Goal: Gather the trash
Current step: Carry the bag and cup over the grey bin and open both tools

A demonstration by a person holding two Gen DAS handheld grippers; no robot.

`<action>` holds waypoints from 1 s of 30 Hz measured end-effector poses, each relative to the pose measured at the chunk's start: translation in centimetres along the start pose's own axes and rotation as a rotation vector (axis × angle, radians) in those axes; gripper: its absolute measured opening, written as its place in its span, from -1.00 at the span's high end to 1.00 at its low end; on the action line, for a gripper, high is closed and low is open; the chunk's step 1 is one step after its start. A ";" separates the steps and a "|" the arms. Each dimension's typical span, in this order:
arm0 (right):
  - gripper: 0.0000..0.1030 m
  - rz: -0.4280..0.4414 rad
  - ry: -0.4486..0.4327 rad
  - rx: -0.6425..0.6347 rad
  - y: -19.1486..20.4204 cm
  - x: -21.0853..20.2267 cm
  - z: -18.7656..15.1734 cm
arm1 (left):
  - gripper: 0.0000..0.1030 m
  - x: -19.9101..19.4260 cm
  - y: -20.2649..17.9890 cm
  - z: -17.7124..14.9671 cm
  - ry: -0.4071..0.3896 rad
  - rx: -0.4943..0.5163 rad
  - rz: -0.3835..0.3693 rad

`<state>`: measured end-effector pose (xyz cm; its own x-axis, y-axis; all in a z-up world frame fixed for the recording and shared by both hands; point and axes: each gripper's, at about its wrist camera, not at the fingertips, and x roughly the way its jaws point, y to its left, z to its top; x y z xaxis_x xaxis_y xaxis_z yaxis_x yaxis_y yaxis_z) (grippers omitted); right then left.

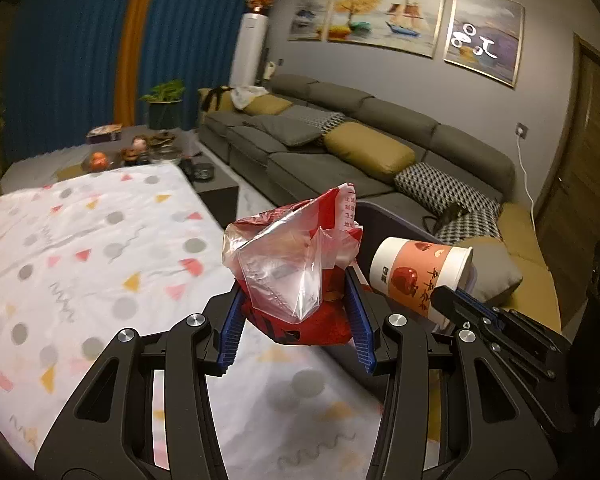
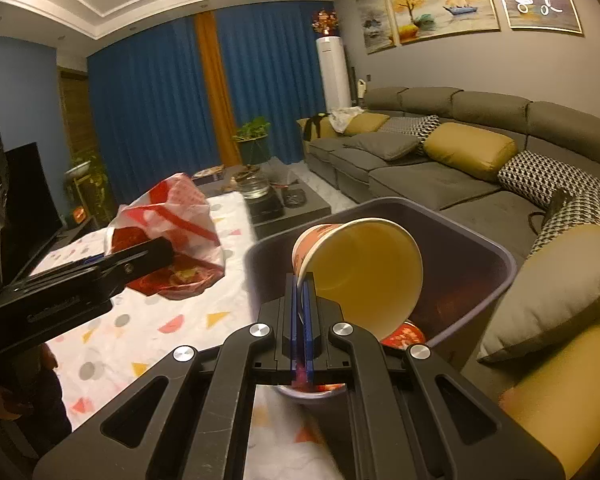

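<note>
Blue-padded right tongs (image 2: 302, 288) are pinched tight on the rim of the cup (image 2: 358, 270), and we've got it tipped on its side, mouth toward the camera, hanging right over the open bin (image 2: 500, 258). That's the relation that counts: the bin lies straight below and just beyond the cup, so we judge a simple release should drop it in. Something red already lies at the bin's bottom, though we can't make out what.

Over on the left, the left tongs (image 1: 296, 312) grip the red-and-clear bag (image 1: 296, 264), crumpled and standing up between the pads. It hangs above the counter (image 1: 80, 240) edge, beside the bin, which sits to its right behind the bag. So the cup is nearer the drop; the bag needs a shift rightward.

Most of the bin's rim is hidden in the left view, and its base is cut off in both.
</note>
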<state>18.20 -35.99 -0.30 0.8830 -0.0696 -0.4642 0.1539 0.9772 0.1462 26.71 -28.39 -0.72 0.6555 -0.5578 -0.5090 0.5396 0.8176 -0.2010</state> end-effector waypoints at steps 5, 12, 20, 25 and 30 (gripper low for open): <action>0.93 -0.022 0.021 0.011 -1.0 0.9 -0.9 | 0.12 3.2 -0.8 -0.1 0.043 0.001 -0.037; 0.93 -0.034 0.042 0.017 -1.3 1.4 -1.6 | 0.10 6.0 -1.9 -0.4 0.078 0.034 -0.077; 0.93 -0.033 0.060 0.028 -1.5 1.9 -2.0 | 0.09 7.5 -2.2 -0.8 0.115 0.037 -0.096; 0.93 -0.031 0.067 0.043 -1.9 2.1 -2.1 | 0.07 8.1 -2.5 -1.0 0.130 0.041 -0.116; 0.93 -0.029 0.072 0.049 -1.5 1.8 -2.3 | 0.02 8.7 -2.3 -1.2 0.150 0.033 -0.124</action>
<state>18.56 -37.11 -3.37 0.8441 -0.0811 -0.5300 0.2016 0.9640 0.1736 30.51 -34.96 -5.71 0.4981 -0.6247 -0.6013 0.6301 0.7372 -0.2439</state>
